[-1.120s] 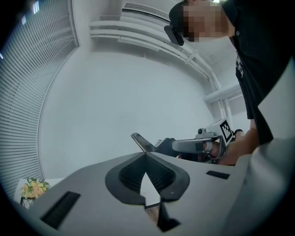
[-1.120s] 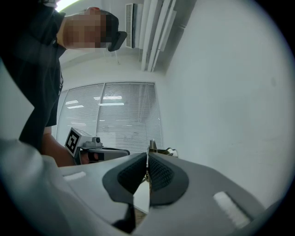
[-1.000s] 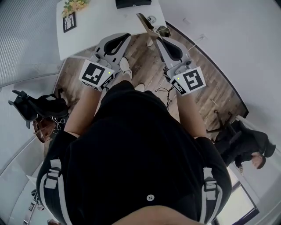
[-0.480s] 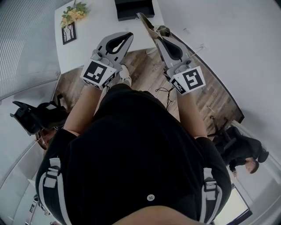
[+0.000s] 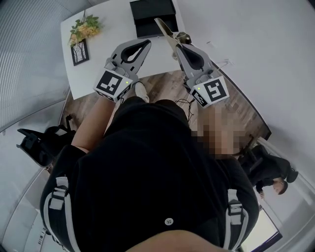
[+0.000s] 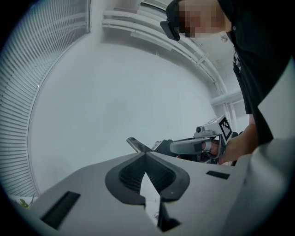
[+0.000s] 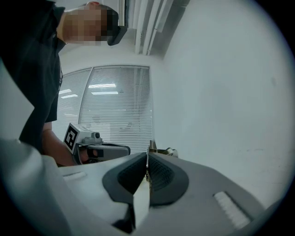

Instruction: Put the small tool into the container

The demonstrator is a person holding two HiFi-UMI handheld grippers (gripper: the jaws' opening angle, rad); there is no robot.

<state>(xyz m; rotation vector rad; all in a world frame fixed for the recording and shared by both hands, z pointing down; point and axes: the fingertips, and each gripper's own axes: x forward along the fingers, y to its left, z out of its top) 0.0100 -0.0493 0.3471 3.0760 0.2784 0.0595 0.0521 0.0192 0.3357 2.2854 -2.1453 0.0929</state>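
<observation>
While the right gripper [image 5: 178, 43] is closed on the small tool [image 5: 166, 30], which sticks out of its jaws over the white table [image 5: 98, 64] just before the black container [image 5: 152, 9], the left gripper [image 5: 146, 43] has its jaws together on nothing, so placing the tool inside remains to do.

Slim metal tool [image 5: 166, 30] near black container [image 5: 147, 10]

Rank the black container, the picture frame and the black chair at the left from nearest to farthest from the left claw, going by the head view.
1. Black container: just ahead of the left claw, on the table.
2. Picture frame: leftward, same table.
3. Black chair: on the floor, far left.
</observation>
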